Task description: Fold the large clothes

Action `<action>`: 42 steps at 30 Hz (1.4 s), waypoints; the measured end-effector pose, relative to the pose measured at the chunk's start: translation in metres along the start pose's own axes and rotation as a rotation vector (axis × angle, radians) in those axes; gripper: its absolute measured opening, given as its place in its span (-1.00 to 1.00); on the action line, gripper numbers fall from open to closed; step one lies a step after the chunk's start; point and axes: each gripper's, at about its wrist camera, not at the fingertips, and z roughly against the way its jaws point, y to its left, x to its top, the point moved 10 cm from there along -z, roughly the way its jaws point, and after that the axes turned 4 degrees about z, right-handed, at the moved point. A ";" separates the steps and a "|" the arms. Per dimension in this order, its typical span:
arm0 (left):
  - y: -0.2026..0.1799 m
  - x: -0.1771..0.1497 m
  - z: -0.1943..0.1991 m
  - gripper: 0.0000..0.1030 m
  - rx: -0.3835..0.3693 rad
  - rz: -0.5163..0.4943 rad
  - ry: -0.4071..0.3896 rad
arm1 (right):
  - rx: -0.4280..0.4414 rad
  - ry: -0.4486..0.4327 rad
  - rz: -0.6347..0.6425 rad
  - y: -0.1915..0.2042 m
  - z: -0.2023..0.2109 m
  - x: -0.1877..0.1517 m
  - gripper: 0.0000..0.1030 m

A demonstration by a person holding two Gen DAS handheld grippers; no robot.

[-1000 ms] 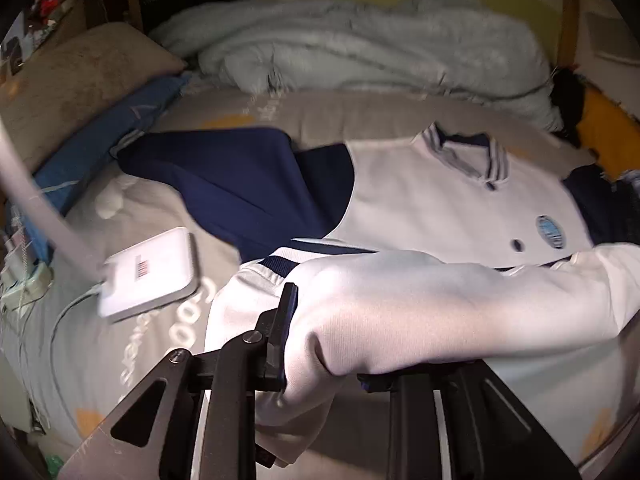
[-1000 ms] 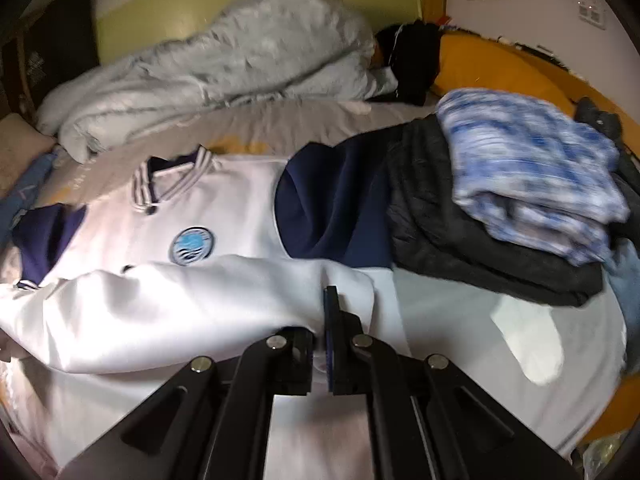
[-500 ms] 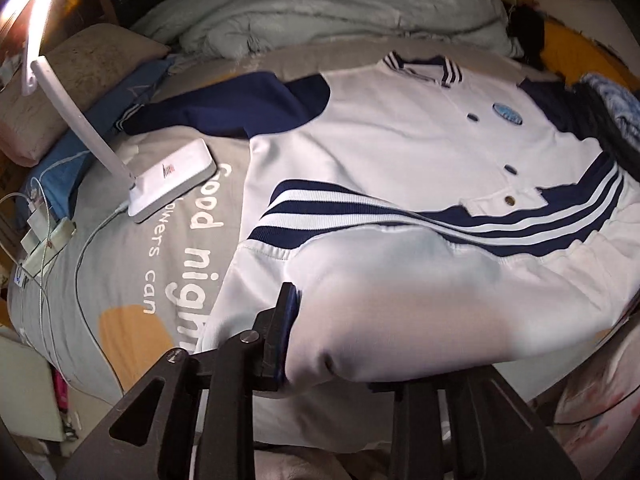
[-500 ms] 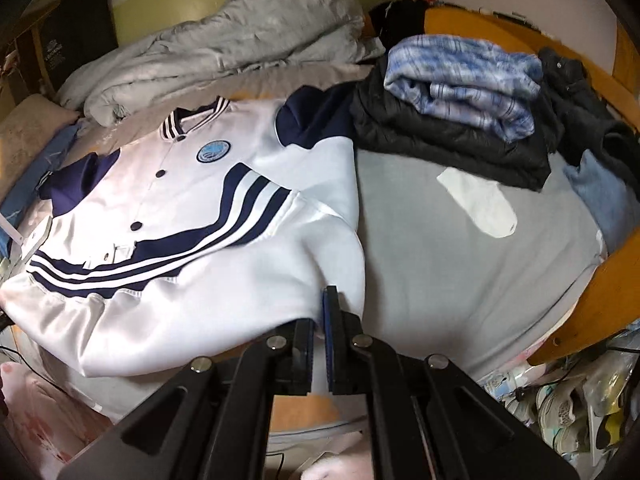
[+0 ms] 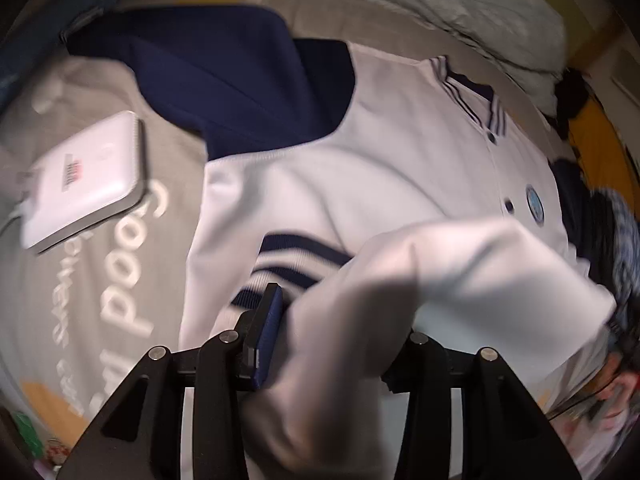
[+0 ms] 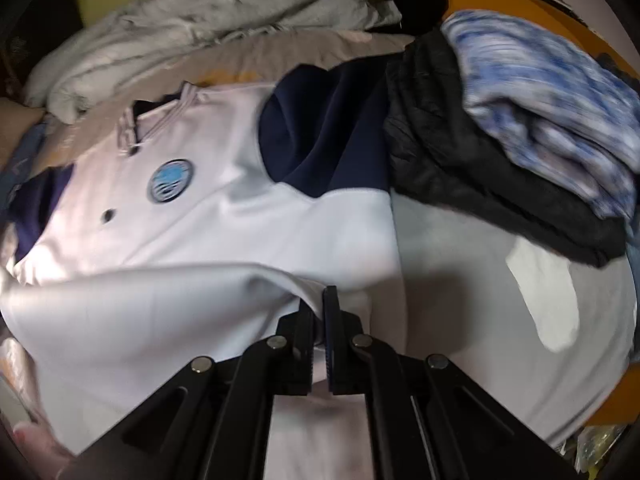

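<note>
A white jacket (image 5: 400, 168) with navy sleeves, navy stripes and a round blue badge lies face up on the bed. Its bottom hem is lifted and folded up over the body. My left gripper (image 5: 332, 328) is shut on the hem's left corner, which bulges over its fingers. My right gripper (image 6: 320, 312) is shut on the hem's right corner. The jacket (image 6: 224, 216) fills the left of the right wrist view, with the lifted hem stretched across the front.
A white flat device (image 5: 84, 180) with a cable lies on the grey printed sheet (image 5: 80, 288) left of the jacket. A stack of folded dark and blue plaid clothes (image 6: 520, 128) sits right of the jacket. A grey duvet (image 6: 208, 12) is bunched at the bed's far side.
Both grippers have carried the hem forward and lower over the jacket body; the striped band that showed half a second ago is now mostly covered by the hem.
</note>
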 end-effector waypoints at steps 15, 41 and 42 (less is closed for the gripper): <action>0.002 0.053 0.005 0.27 -0.001 -0.041 -0.243 | -0.017 -0.212 0.048 0.008 -0.021 0.065 -0.66; -0.133 -0.012 -0.004 0.66 -0.038 -0.269 -0.369 | 0.071 -0.171 0.192 0.088 -0.003 0.013 0.78; -0.129 -0.010 -0.015 0.66 0.002 -0.273 -0.362 | 0.059 -0.154 0.194 0.087 -0.012 0.014 0.78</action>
